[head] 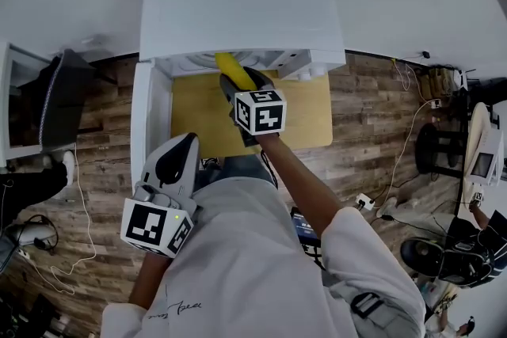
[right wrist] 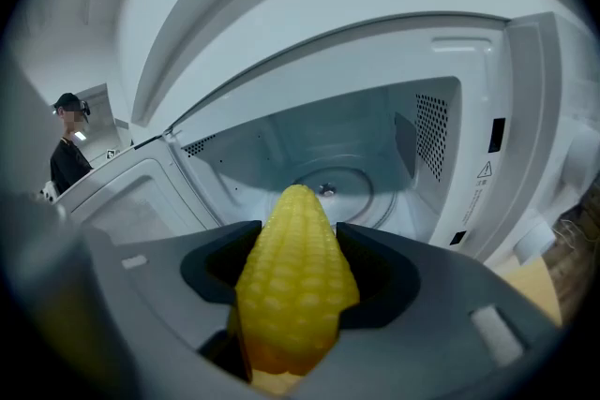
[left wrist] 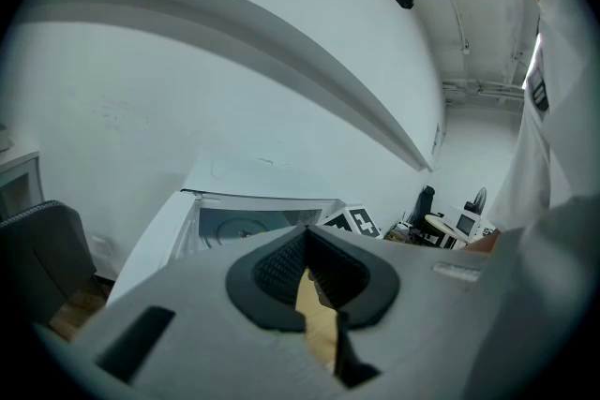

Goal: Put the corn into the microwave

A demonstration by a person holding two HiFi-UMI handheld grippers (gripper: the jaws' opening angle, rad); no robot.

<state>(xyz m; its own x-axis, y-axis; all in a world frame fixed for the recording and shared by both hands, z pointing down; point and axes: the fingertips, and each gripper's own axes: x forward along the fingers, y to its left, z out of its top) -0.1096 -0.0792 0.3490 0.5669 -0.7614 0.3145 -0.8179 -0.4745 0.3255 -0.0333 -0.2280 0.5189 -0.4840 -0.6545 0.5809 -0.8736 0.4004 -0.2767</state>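
A yellow corn cob (right wrist: 295, 276) sticks out between the jaws of my right gripper (right wrist: 298, 281), which is shut on it. In the head view the corn (head: 230, 67) points at the mouth of the white microwave (head: 242, 8), with the right gripper (head: 235, 82) just in front of the opening. The microwave's cavity (right wrist: 328, 155) is open, with a round turntable (right wrist: 330, 187) on its floor; the corn's tip is level with the front edge. My left gripper (head: 181, 150) is shut and holds nothing, low beside the open door (head: 149, 123).
The microwave door (right wrist: 131, 192) hangs open to the left. The microwave stands on a small light wooden table (head: 305, 111) over a wood-pattern floor (head: 372, 138). Cables and chairs lie at the right (head: 444, 146). A person (right wrist: 67, 150) stands far off at the left.
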